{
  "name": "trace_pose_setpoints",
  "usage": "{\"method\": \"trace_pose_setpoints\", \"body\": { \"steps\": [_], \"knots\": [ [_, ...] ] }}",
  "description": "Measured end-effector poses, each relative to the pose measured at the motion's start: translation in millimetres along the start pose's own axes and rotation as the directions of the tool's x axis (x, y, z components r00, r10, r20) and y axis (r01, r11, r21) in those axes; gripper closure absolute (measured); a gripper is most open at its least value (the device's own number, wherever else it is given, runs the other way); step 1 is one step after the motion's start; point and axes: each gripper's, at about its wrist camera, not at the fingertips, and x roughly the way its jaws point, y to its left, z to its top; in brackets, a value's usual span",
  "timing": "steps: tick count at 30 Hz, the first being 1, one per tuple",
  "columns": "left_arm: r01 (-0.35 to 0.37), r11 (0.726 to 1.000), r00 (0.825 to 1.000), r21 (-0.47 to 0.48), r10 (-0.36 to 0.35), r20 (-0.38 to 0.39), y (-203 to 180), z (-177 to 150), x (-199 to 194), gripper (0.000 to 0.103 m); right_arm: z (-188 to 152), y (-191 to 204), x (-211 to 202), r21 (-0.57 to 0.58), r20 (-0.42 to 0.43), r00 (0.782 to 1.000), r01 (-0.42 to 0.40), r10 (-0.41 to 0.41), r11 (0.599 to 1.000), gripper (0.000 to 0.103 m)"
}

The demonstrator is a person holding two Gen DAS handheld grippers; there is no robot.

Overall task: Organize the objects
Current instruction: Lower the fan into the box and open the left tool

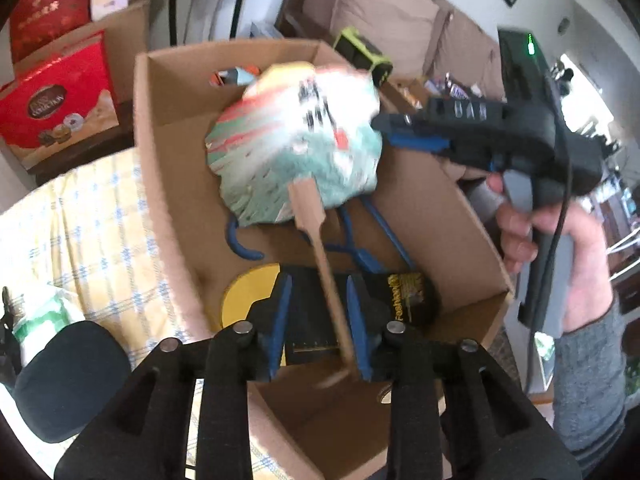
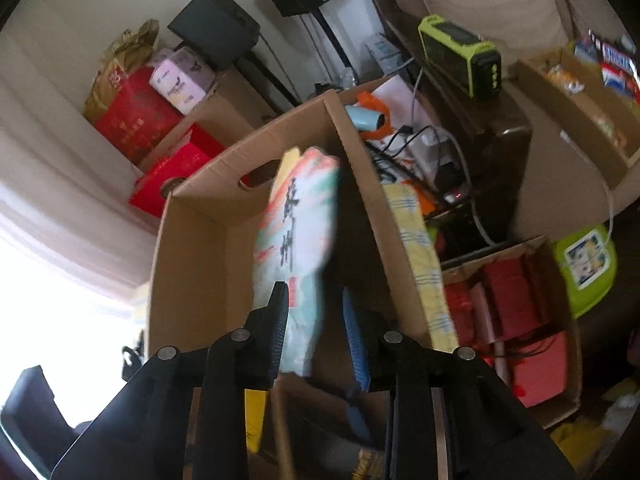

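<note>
- While both wrist views are motion-blurred, the main item reads clearly: a round paper hand fan (image 1: 296,148), printed green, red and white with black characters, on a flat tan wooden handle (image 1: 320,256).
- Landmark: open brown cardboard box (image 1: 160,184). Fan head sits above the box interior, handle slanting down toward the box's near end.
- Left gripper (image 1: 320,324): blue-padded jaws spread, handle passing between them. It lies close to the right-hand pad; whether it touches cannot be told through the blur.
- Right gripper (image 2: 316,336): jaws apart, with the fan's lower edge (image 2: 296,248) between the pads. Actual pinch contact cannot be told. In the left view it comes in over the box's right wall, its tip at the fan's right edge, gripped by a hand in a grey sleeve (image 1: 560,240).
- Inside the box, under the fan: blue plastic hanger (image 1: 360,240), yellow round disc (image 1: 248,292), black pack with yellow print (image 1: 404,292).
- Box stands on a yellow checked cloth (image 1: 92,224).
- Beyond the box's far wall: red gift box (image 1: 60,100) to the left, lime-green and black radio (image 2: 464,56) to the right.
- Beside the box's right wall in the right view: another carton holding red packets (image 2: 516,304).
</note>
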Motion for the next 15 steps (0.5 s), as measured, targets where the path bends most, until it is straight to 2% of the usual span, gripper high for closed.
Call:
{"method": "trace_pose_setpoints", "body": {
  "steps": [3, 8, 10, 15],
  "knots": [
    [-0.002, 1.000, 1.000, -0.012, 0.003, 0.024, 7, 2, -13, 0.072, -4, 3, -8, -0.025, 0.012, 1.000, 0.016, -0.015, 1.000, 0.074],
    [-0.038, 0.999, 0.996, -0.028, 0.041, 0.083, 22, 0, -38, 0.054, -8, 18, -17, -0.064, 0.029, 0.999, 0.035, -0.034, 0.997, 0.074],
    [-0.053, 0.998, 0.994, -0.034, 0.056, 0.098, 26, 3, -42, 0.046, -11, 27, -20, -0.087, 0.038, 0.999, 0.039, -0.036, 0.995, 0.071],
    [-0.102, 0.993, 0.987, -0.054, 0.107, 0.119, 41, -5, -64, 0.032, -24, 56, -30, -0.179, 0.081, 0.995, 0.079, -0.065, 0.981, 0.048]
  ]
}}
